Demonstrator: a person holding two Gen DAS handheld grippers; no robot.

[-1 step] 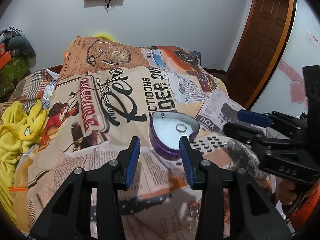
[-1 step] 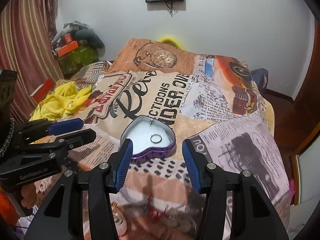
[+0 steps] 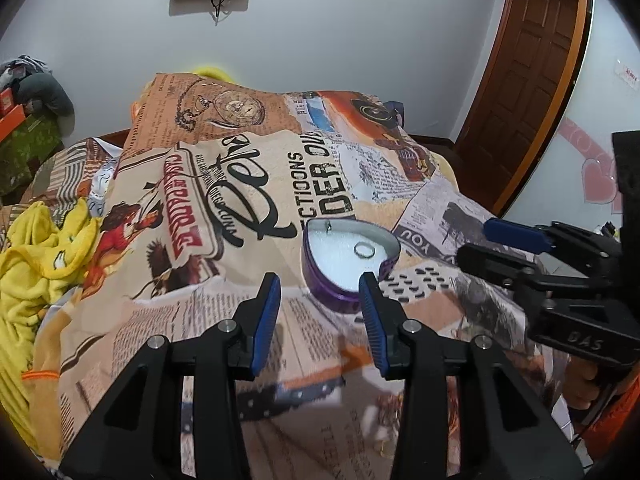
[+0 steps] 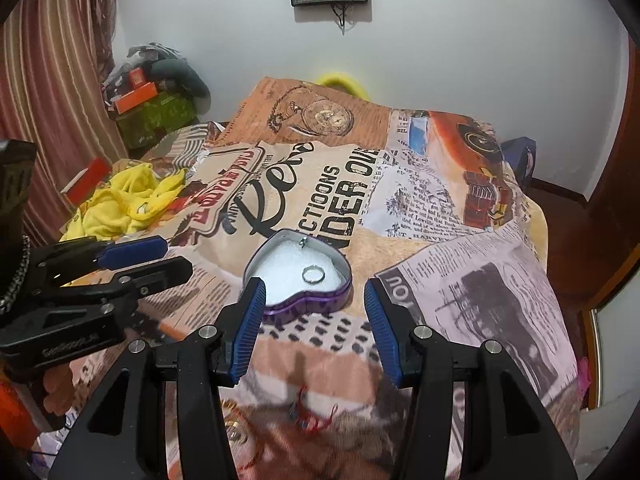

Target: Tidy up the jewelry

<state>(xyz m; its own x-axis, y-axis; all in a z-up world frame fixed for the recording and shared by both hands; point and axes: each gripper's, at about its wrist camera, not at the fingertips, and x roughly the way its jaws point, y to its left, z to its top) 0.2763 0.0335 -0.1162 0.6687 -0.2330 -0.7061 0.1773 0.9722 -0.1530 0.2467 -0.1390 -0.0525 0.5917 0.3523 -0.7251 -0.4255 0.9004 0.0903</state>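
Note:
A purple heart-shaped tin (image 3: pixel 344 300) (image 4: pixel 316 306) with white padding lies open on the bed. A silver ring (image 3: pixel 365 251) (image 4: pixel 313 274) and a small earring (image 3: pixel 329 227) (image 4: pixel 303 242) lie in it. My left gripper (image 3: pixel 320 316) is open and empty, just short of the tin's near tip. My right gripper (image 4: pixel 314 320) is open and empty, its jaws either side of the tin's near edge and above it. A red thread bracelet (image 4: pixel 308 416) and a gold piece (image 3: pixel 386 446) lie on the blanket below the grippers.
A newspaper-print blanket (image 3: pixel 248 208) covers the bed. Yellow cloth (image 3: pixel 36 264) (image 4: pixel 128 200) is bunched at the left. Boxes (image 4: pixel 148 112) are stacked at the far left by a curtain. A wooden door (image 3: pixel 528 92) stands at the right. The bed edge drops off at the right.

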